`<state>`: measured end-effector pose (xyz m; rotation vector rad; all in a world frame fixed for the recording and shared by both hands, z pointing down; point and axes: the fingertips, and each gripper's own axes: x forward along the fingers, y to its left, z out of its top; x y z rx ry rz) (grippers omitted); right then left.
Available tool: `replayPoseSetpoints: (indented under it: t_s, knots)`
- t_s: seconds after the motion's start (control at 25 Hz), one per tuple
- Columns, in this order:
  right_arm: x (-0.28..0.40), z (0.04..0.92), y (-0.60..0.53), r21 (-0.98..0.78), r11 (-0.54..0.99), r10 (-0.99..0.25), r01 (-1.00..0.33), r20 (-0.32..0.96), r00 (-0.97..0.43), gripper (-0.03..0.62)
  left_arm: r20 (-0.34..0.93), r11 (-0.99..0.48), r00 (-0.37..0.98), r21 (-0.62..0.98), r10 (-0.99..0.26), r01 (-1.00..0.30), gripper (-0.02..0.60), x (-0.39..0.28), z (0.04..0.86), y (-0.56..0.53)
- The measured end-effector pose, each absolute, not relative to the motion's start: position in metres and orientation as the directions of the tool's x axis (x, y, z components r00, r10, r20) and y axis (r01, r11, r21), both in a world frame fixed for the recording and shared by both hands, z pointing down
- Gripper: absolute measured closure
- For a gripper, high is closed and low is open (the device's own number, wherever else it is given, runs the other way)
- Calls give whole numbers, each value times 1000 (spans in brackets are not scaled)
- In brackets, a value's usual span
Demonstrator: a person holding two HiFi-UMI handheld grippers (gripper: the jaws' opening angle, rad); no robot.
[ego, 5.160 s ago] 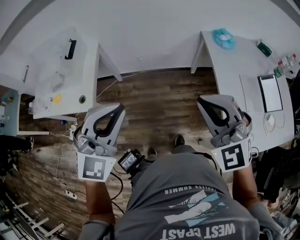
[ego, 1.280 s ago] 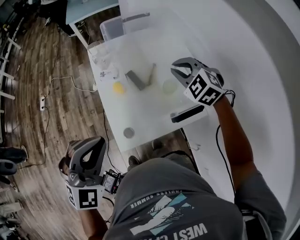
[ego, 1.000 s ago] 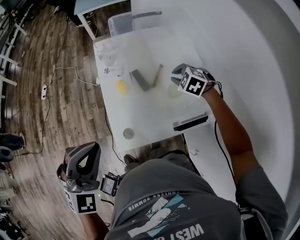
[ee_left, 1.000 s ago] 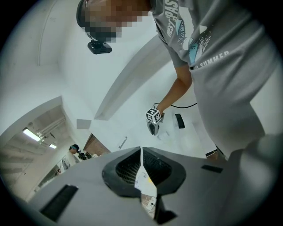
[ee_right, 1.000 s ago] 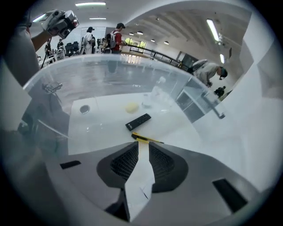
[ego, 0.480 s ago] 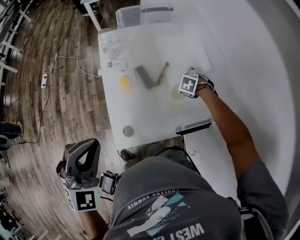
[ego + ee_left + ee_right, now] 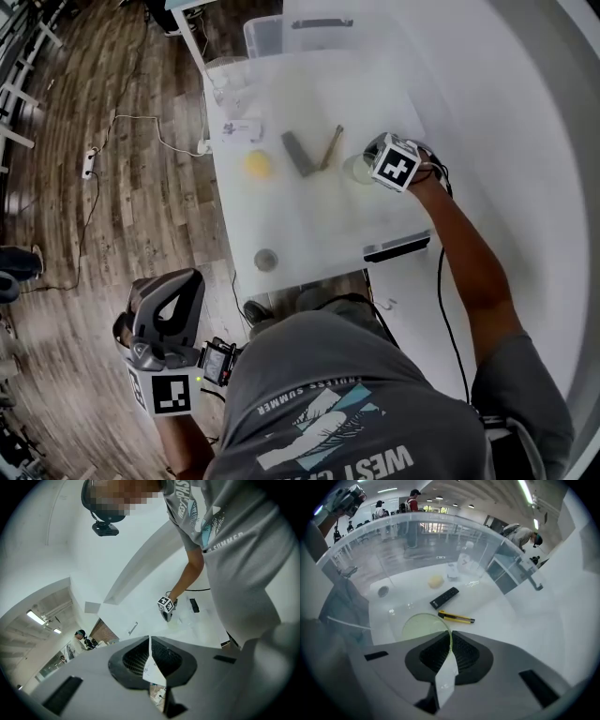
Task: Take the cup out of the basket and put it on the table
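A pale green translucent cup point(image 7: 355, 170) point(image 7: 423, 626) sits inside a clear plastic basket point(image 7: 397, 248) point(image 7: 356, 550) on the white table point(image 7: 246, 246). My right gripper point(image 7: 370, 164) point(image 7: 450, 641) points steeply down into the basket. Its jaws have just been closing and now pinch the cup's near rim between the pads. My left gripper point(image 7: 173, 281) point(image 7: 150, 641) hangs over the wooden floor to the left of the person, far from the table. Its jaws are together with nothing in them.
A black remote point(image 7: 300, 153) point(image 7: 444, 597), a yellow utility knife point(image 7: 330, 147) point(image 7: 456, 617) and a yellow lump point(image 7: 258, 164) lie beyond the cup. A grey disc point(image 7: 266, 260) sits near the table's front edge. A second clear bin point(image 7: 262, 36) stands at the far end. Cables cross the floor point(image 7: 122, 122).
My right gripper has dropped from above the basket down to the cup, and its marker cube has tilted. The left gripper has stayed low beside the person.
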<state>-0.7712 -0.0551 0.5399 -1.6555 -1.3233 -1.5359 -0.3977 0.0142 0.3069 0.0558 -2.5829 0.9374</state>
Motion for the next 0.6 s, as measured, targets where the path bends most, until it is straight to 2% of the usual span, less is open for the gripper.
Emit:
replayPoseSetpoints:
  t_s: [0.32,0.6]
  knots:
    - [-710,407,-17,448,-314,546,837,806,-226,568,322,784,-944,-603,69,-148,555,-361,310,25]
    - [-617,324,15,549,-312,678,775,701,-224,568,280,794,-958,-595,62,-123,555,-322,308,41]
